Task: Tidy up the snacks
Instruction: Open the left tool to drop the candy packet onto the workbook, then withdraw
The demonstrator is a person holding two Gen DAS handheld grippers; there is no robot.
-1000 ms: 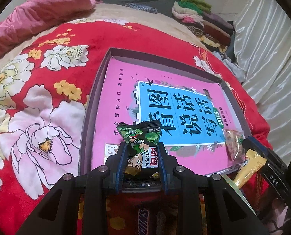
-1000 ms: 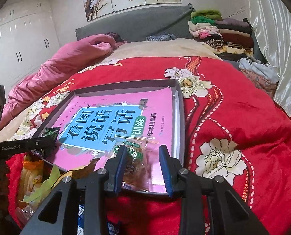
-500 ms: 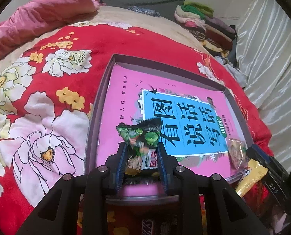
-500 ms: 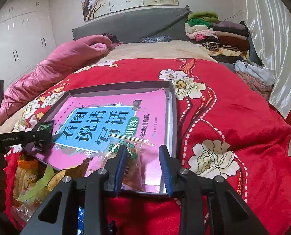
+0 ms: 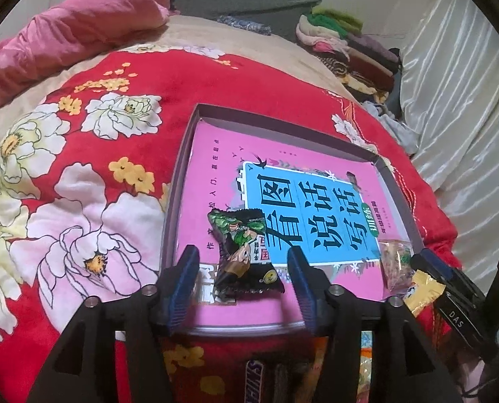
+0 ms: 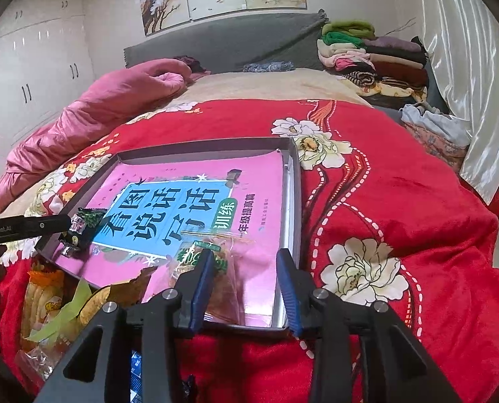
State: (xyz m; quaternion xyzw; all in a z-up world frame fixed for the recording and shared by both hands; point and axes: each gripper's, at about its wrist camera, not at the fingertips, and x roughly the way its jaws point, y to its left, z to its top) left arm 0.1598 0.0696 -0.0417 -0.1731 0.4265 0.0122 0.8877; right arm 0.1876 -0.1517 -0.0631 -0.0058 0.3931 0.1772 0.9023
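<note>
A shallow grey box (image 5: 182, 154) lined with a pink and blue book cover lies on the red floral bedspread; it also shows in the right wrist view (image 6: 291, 181). A green and black snack packet (image 5: 244, 252) lies in the box's near left corner between the fingers of my left gripper (image 5: 244, 265), which is open. The packet also shows in the right wrist view (image 6: 81, 225). A clear packet of brown snacks (image 6: 222, 278) lies in the near right part of the box. My right gripper (image 6: 246, 268) is open around it.
A heap of loose snacks (image 6: 54, 305) lies on the bedspread just in front of the box, with a Snickers bar (image 5: 254, 379) below my left gripper. A pink quilt (image 6: 115, 107) lies at the far left. Folded clothes (image 6: 366, 57) are stacked at the far right.
My left gripper carried the green and black packet forward over the box, then opened; the packet now lies in the box. My right gripper stays open around the clear packet.
</note>
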